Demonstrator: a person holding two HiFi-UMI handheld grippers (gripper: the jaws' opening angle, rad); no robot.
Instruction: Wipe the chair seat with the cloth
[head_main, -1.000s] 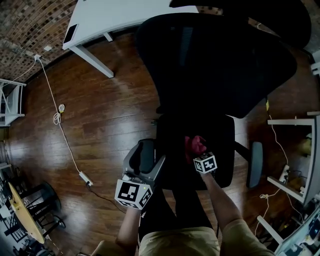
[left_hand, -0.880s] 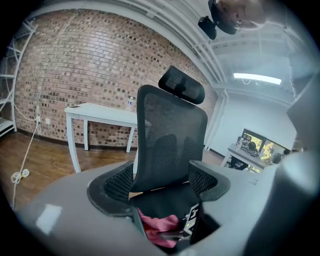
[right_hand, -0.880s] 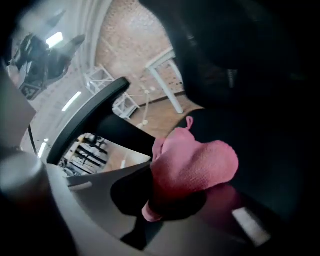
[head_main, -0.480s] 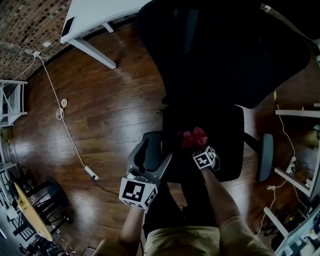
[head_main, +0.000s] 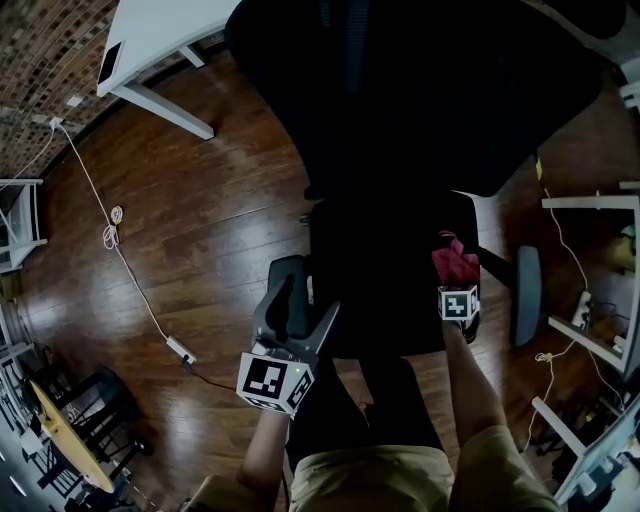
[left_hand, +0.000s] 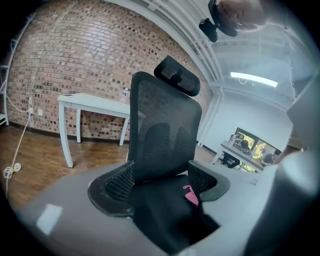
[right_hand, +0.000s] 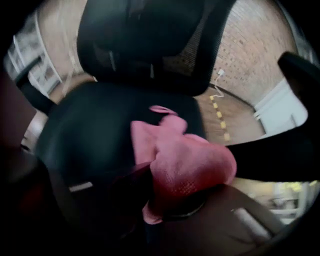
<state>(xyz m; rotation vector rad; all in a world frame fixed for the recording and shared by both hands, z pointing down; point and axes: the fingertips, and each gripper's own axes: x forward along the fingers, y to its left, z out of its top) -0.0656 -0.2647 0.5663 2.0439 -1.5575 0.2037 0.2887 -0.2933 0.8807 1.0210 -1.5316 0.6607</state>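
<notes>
Right claw (head_main: 457, 283), head view: clamped on the crumpled pink cloth (head_main: 455, 262), which is pressed onto the black office chair seat (head_main: 375, 270) near its right edge, just beside the right armrest (head_main: 527, 295). Left claw (head_main: 292, 290) sits at the seat's left front corner, off the cloth. Black mesh backrest (head_main: 420, 90) fills the upper frame above brown wood floor (head_main: 200, 220); white desk (head_main: 170, 30) at top left.

Left gripper view: left claw (left_hand: 160, 195) has jaws spread wide with nothing between them. It faces the chair. Cloth (left_hand: 191, 196) shows as a small pink patch on the seat (left_hand: 160, 215). Brick wall (left_hand: 75, 60) stands behind the desk (left_hand: 92, 102).

Right gripper view: right claw (right_hand: 165, 195) jaws are closed on the cloth (right_hand: 185, 165), bunched and lying on the seat (right_hand: 95, 130). Picture is blurred.
</notes>
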